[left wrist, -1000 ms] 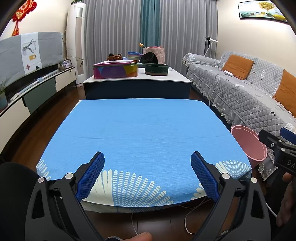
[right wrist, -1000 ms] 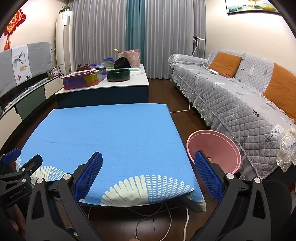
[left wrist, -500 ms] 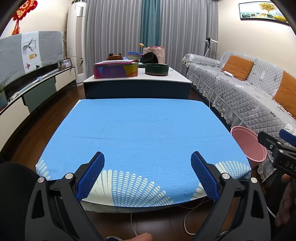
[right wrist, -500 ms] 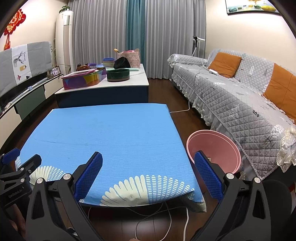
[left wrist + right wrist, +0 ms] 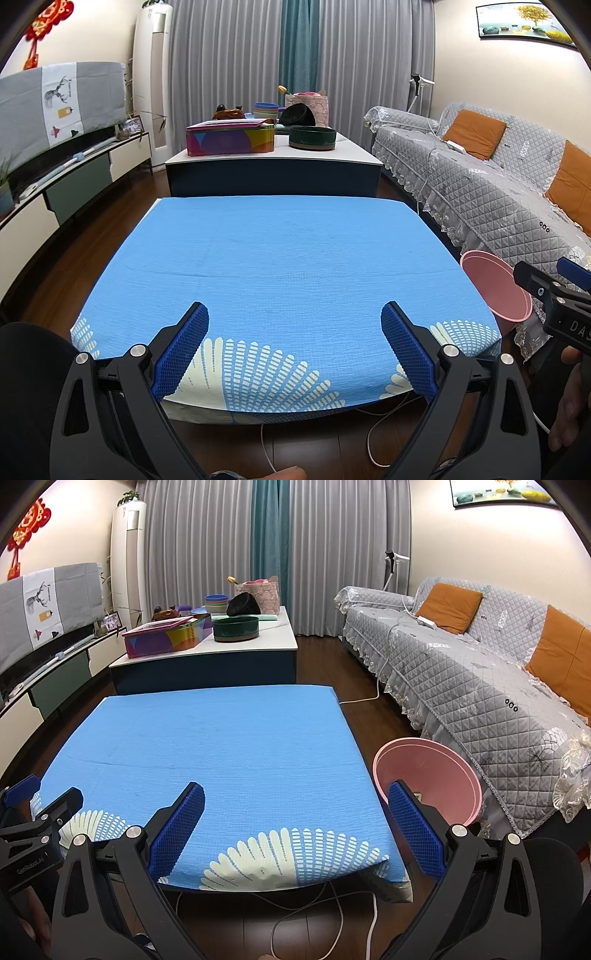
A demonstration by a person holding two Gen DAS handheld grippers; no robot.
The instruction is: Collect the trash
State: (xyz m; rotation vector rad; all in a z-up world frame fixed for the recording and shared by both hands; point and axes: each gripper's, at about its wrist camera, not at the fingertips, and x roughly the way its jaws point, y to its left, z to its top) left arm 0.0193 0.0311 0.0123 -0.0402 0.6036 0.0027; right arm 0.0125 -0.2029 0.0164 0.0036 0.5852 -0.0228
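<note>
A pink bin stands on the floor at the right side of the blue-clothed table, against the sofa; it also shows in the left wrist view. A small scrap of something lies inside it by my right finger. My left gripper is open and empty over the table's near edge. My right gripper is open and empty over the table's near right corner, its right finger in front of the bin. I see no trash on the cloth.
A grey quilted sofa with orange cushions runs along the right. A white coffee table with a colourful box, bowls and a basket stands behind. A TV cabinet lines the left wall. White cables lie on the floor under the near edge.
</note>
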